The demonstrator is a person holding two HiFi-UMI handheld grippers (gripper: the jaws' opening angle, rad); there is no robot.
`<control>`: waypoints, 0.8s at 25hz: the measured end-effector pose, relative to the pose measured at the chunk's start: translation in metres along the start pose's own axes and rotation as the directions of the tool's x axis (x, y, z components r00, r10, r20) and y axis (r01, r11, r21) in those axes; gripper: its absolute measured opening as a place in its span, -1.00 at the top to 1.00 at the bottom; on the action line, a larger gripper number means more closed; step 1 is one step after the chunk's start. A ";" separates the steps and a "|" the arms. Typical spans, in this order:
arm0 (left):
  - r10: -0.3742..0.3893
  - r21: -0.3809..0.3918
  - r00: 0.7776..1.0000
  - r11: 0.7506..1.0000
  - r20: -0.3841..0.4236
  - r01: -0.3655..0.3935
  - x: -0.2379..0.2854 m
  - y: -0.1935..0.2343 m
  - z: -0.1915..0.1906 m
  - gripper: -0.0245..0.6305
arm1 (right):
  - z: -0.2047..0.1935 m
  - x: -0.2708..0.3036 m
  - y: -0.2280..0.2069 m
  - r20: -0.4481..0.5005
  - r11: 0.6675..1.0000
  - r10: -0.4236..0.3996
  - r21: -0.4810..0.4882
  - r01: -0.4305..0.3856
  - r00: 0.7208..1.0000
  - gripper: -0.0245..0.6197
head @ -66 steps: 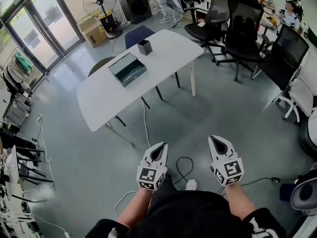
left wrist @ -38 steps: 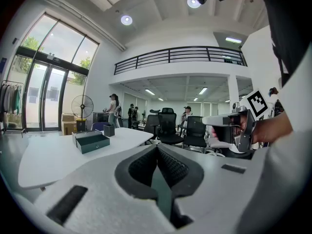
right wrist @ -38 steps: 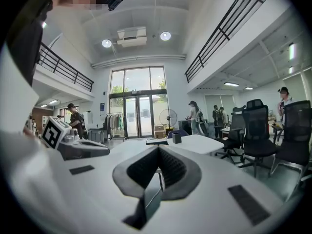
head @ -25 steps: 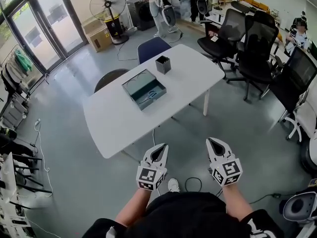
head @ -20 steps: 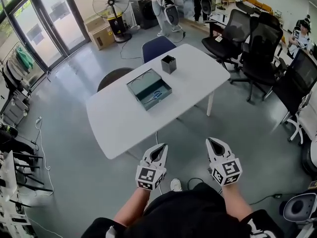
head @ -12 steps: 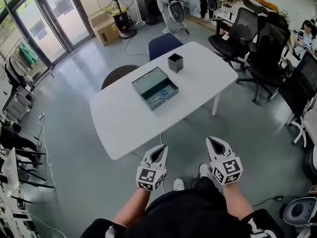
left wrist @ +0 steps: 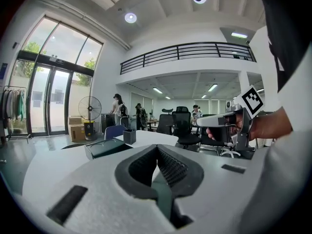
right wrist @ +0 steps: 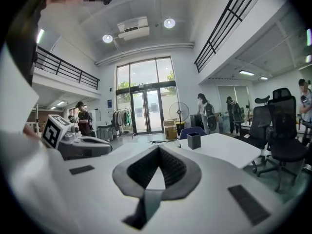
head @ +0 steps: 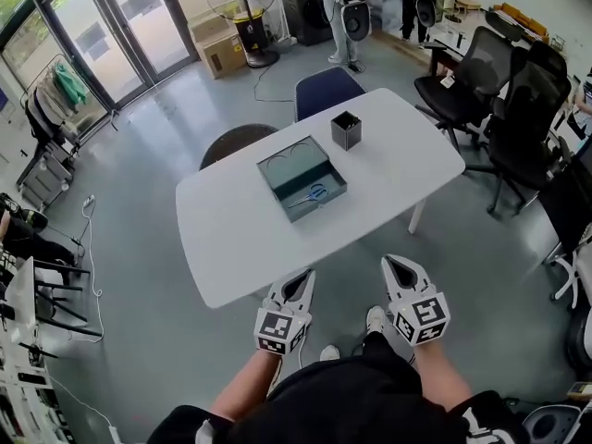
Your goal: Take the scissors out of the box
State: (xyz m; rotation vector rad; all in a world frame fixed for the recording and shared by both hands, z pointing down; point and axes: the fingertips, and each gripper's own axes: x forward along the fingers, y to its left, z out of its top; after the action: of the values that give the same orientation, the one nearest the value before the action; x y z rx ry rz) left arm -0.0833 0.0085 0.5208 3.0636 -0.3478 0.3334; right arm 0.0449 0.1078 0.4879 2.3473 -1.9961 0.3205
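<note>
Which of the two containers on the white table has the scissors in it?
The wide, shallow teal box near the middle of the white table; blue-handled scissors lie inside it. The other, a small black square cup, stands beyond it.

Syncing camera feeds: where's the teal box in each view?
Head view: box sits above centre, with the scissors inside.
Left gripper view: box is left of centre, at mid-height.
Right gripper view: not visible.
Shared landmark: black cup, seen in all three views; the box is beside it in the first two.
</note>
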 end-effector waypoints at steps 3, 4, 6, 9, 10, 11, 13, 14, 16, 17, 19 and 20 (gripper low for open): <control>0.029 -0.003 1.000 1.000 -0.007 -0.029 0.019 0.004 0.005 0.90 | 0.003 0.013 -0.020 -0.007 1.000 0.030 -0.004 -0.030 1.000 0.90; 0.037 -0.004 0.999 0.999 -0.008 -0.038 0.026 0.005 0.006 0.90 | 0.003 0.017 -0.027 -0.010 0.999 0.038 -0.003 -0.038 0.999 0.90; 0.053 -0.008 0.998 0.999 -0.014 -0.053 0.040 0.005 0.008 0.90 | 0.003 0.024 -0.044 -0.016 0.999 0.050 0.004 -0.050 0.999 0.90; 0.076 -0.018 0.997 0.997 -0.021 -0.077 0.063 0.004 0.008 0.90 | 0.001 0.035 -0.070 -0.024 0.998 0.067 0.011 -0.067 0.997 0.90; 0.085 -0.019 0.996 0.996 -0.023 -0.086 0.070 0.004 0.008 0.90 | 0.002 0.039 -0.077 -0.025 0.997 0.075 0.011 -0.075 0.997 0.90; 0.096 -0.021 0.995 0.995 -0.025 -0.096 0.076 0.003 0.011 0.90 | 0.002 0.042 -0.083 -0.025 0.996 0.085 0.011 -0.085 0.996 0.90; 0.118 -0.026 0.993 0.993 -0.029 -0.118 0.085 0.001 0.017 0.90 | 0.005 0.046 -0.094 -0.028 0.994 0.107 0.010 -0.107 0.994 0.90; 0.126 -0.027 0.992 0.992 -0.029 -0.127 0.090 0.000 0.017 0.90 | 0.006 0.048 -0.099 -0.032 0.993 0.118 0.010 -0.118 0.992 0.90; 0.144 -0.031 0.989 0.989 -0.029 -0.145 0.099 -0.002 0.016 0.90 | 0.006 0.051 -0.110 -0.040 0.990 0.142 0.010 -0.141 0.989 0.90; 0.155 -0.034 0.987 0.987 -0.031 -0.156 0.103 -0.003 0.016 0.90 | 0.006 0.054 -0.114 -0.045 0.988 0.154 0.010 -0.154 0.987 0.90; 0.179 -0.043 0.983 0.983 -0.038 -0.180 0.111 -0.005 0.016 0.90 | 0.005 0.058 -0.124 -0.056 0.984 0.180 0.009 -0.180 0.982 0.90; 0.190 -0.047 0.981 0.980 -0.043 -0.192 0.115 -0.006 0.014 0.90 | 0.004 0.060 -0.129 -0.060 0.981 0.193 0.008 -0.192 0.979 0.90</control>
State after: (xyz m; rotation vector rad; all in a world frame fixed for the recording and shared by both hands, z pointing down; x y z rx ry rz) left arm 0.0305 -0.0120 0.5315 2.9750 -0.6412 0.3842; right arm 0.1811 0.0711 0.5078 2.1211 -2.1989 0.3972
